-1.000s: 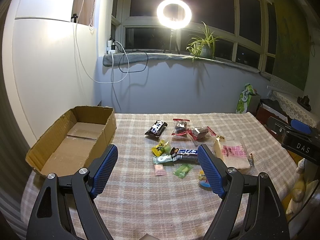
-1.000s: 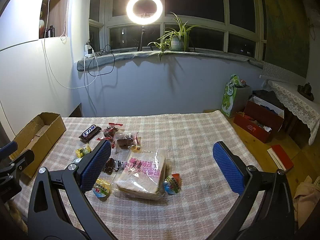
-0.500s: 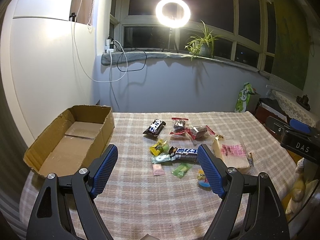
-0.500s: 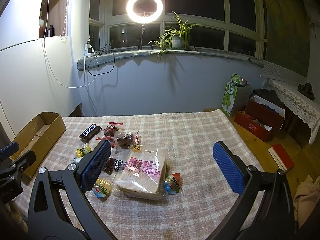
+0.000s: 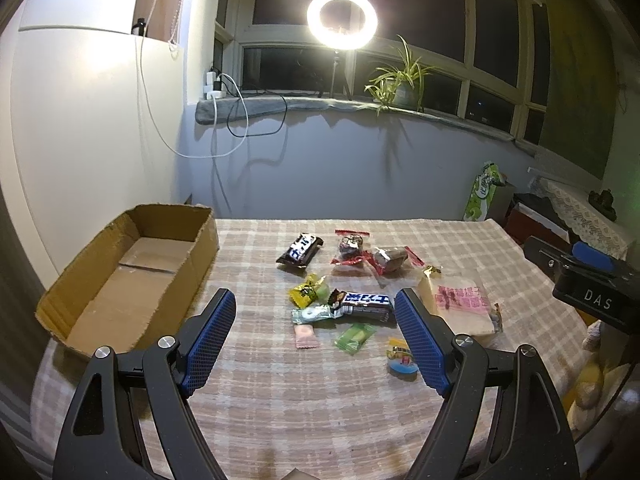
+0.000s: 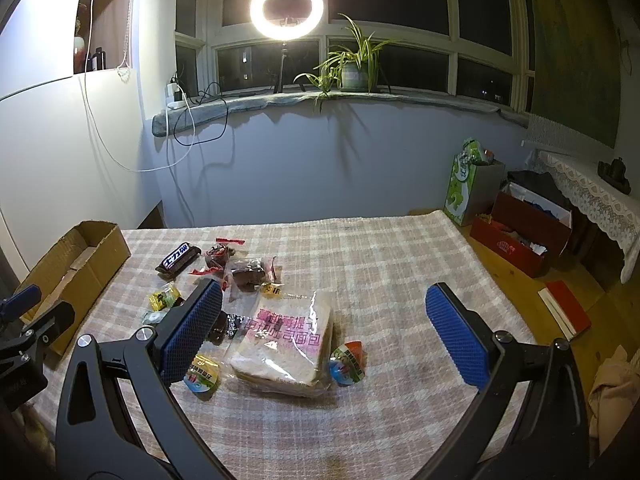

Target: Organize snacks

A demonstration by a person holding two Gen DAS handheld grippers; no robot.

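Both the left gripper and the right gripper are spread wide and hold nothing, so go down slowly over one snack, like the bread bag (well right of the empty cardboard box), and squeeze gently.

A ring light glowed at the dark window, a spider plant sat on the sill, cables dangled down.

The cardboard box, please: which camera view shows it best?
The left wrist view: the cardboard box shows whole, its bare interior visible. The right wrist view catches it at the frame's left edge, partly hidden by the other hand-held gripper.
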